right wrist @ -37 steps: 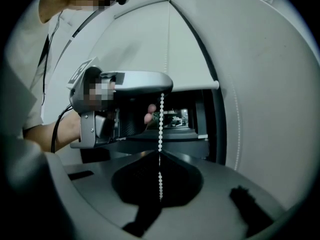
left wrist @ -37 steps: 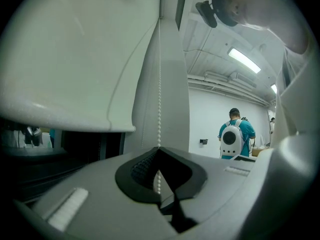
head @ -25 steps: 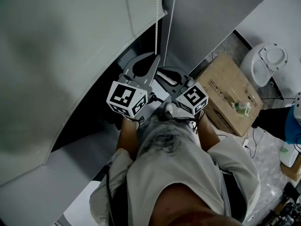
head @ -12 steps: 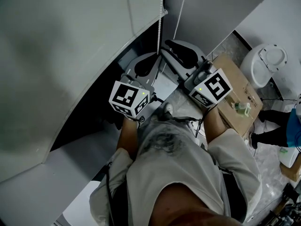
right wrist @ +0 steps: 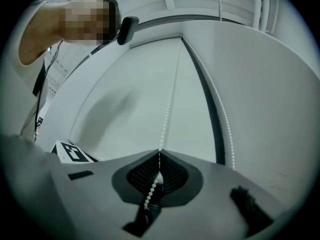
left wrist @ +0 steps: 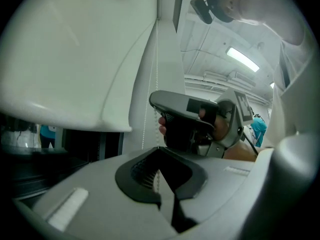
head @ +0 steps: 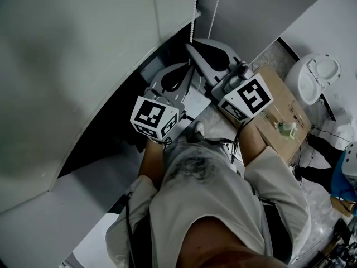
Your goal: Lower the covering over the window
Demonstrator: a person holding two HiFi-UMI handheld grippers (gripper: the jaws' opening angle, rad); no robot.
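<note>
My left gripper [left wrist: 159,151] and right gripper [right wrist: 160,154] have smooth, matt grey plastic shells. Their pads [right wrist: 142,176] are black, ribbed and rubbery-looking. The chain [right wrist: 167,109] is small white beads, faintly glossy, like plastic. Behind the chain, the blind [right wrist: 125,99] is smooth matt white. Right of the chain, the box [head: 279,110] is matt brown cardboard. My shirt [head: 212,200] is pale cloth.

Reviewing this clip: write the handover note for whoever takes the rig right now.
Left gripper: shut on the bead chain, lower down.
Right gripper: shut on apparently the same strand, higher up.
Blind: partly down; a dark window gap shows under its bottom edge.
Left to do: work the chain until the blind covers the window.
</note>
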